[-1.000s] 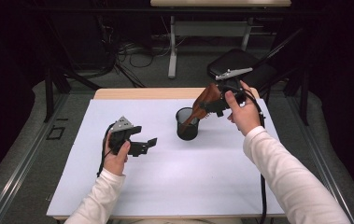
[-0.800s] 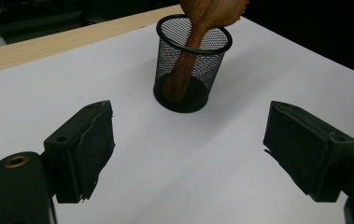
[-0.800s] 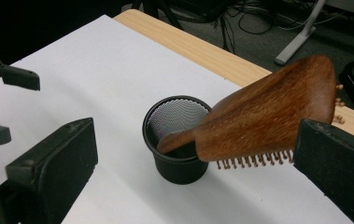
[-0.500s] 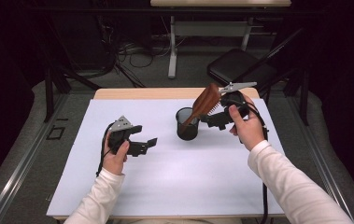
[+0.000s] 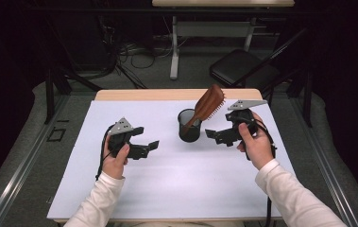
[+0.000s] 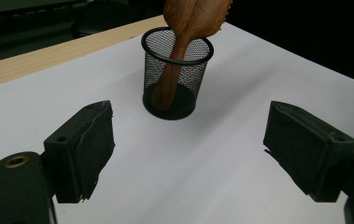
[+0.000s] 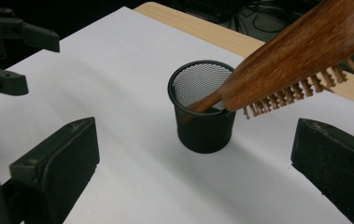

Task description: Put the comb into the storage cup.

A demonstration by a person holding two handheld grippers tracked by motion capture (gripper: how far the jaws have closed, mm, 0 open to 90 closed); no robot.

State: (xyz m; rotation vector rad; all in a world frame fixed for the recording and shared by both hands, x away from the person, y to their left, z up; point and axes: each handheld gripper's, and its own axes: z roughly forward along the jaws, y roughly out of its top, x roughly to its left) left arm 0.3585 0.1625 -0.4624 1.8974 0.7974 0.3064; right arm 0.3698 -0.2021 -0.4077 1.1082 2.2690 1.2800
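A black chair [image 5: 242,66] and tangled cables [image 5: 129,52] lie beyond the table [image 5: 134,94].

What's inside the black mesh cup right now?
The black mesh cup holds the handle of a brown wooden hairbrush, standing tilted, its bristled head outside above the rim. The cup's floor beneath the handle's tip is covered.

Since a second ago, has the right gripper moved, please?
Yes. The right gripper has let go of the brush and drawn back toward the person, beside the cup.
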